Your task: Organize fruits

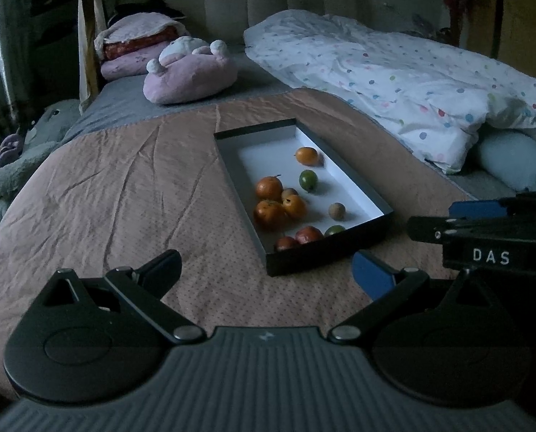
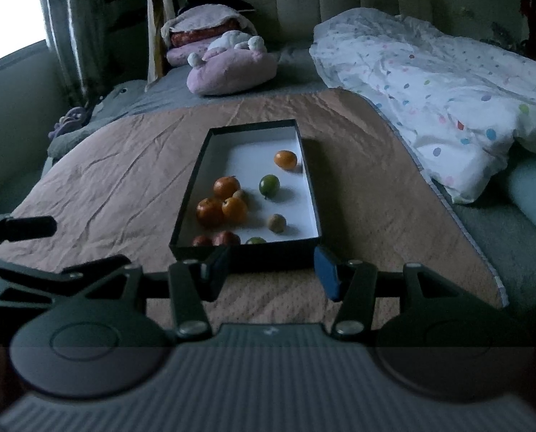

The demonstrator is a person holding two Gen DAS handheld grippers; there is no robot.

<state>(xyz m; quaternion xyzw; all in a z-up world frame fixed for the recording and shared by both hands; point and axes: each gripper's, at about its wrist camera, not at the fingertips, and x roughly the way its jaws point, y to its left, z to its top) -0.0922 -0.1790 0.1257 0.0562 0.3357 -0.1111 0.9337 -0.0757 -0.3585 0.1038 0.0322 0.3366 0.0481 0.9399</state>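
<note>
A black box (image 1: 325,248) (image 2: 246,253) with a white floor lies on the pink bedspread and holds several fruits: oranges (image 1: 269,187) (image 2: 226,187), a green one (image 1: 308,179) (image 2: 269,185), a small brown one (image 1: 336,211) (image 2: 276,222) and red ones (image 1: 308,234) (image 2: 226,238) at its near wall. My left gripper (image 1: 268,273) is open and empty, just short of the box's near left corner. My right gripper (image 2: 271,273) is open and empty in front of the box's near wall; it shows at the right of the left wrist view (image 1: 484,230).
The pink bedspread (image 1: 124,187) (image 2: 117,180) covers the near bed. A pink plush toy (image 1: 189,72) (image 2: 232,68) and folded pillows lie at the back. A dotted white duvet (image 1: 394,72) (image 2: 448,82) is heaped on the right. A grey plush (image 1: 23,151) hangs off the left edge.
</note>
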